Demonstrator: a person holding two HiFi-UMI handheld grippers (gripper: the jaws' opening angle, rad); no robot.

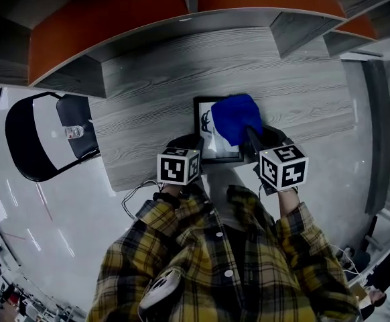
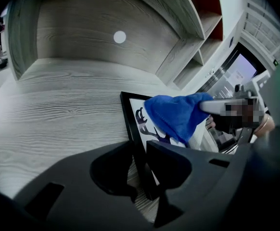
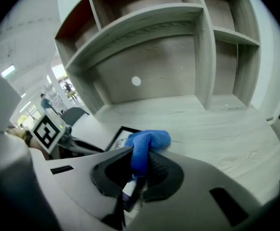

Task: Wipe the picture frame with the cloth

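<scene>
A black picture frame (image 1: 206, 154) with a white print lies on the grey wood desk, just ahead of me. My left gripper (image 1: 193, 146) is shut on the frame's near left edge (image 2: 136, 148), its jaws on either side of the black border. My right gripper (image 1: 254, 138) is shut on a blue cloth (image 1: 236, 118), which bunches out past the jaws and hangs over the frame's right part. In the right gripper view the cloth (image 3: 146, 146) sticks up between the jaws, with the frame (image 3: 119, 136) just beyond it. The left gripper view shows the cloth (image 2: 176, 113) over the print.
The desk (image 1: 155, 92) runs wide to the left and right of the frame. Grey shelving with orange panels (image 1: 101, 25) rises behind it. A black chair (image 1: 44, 134) stands at the left by the desk's edge. A white round mark (image 2: 120, 36) sits on the back panel.
</scene>
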